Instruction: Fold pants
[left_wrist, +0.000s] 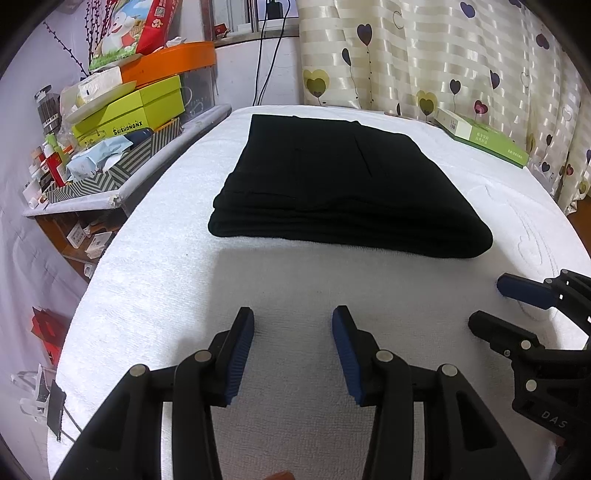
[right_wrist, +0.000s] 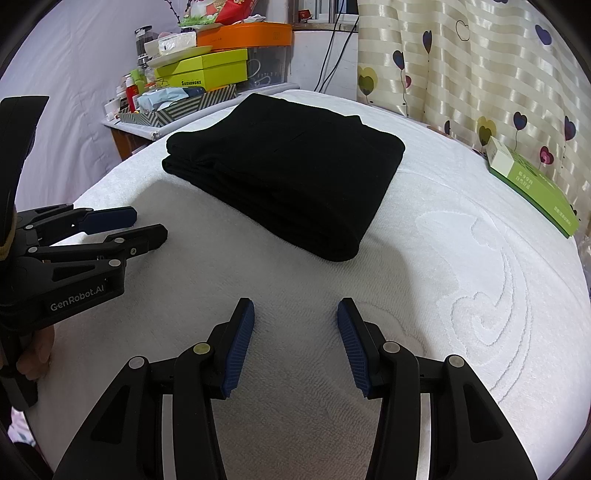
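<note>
The black pants (left_wrist: 343, 188) lie folded into a thick flat rectangle in the middle of the white towel-covered table (left_wrist: 295, 280); the right wrist view shows the same pants (right_wrist: 291, 173) from the other side. My left gripper (left_wrist: 293, 321) is open and holds nothing, a short way in front of the folded stack. My right gripper (right_wrist: 295, 314) is open too, likewise apart from the pants. Each gripper shows in the other's view: the right gripper (left_wrist: 487, 306) at the right edge, the left gripper (right_wrist: 149, 223) at the left edge.
A green-and-white box (right_wrist: 532, 188) lies on the table's far right by a heart-patterned curtain (left_wrist: 443, 55). A cluttered side shelf (left_wrist: 110, 122) with yellow-green and orange boxes stands at the left. A hand (right_wrist: 37, 354) grips the left tool.
</note>
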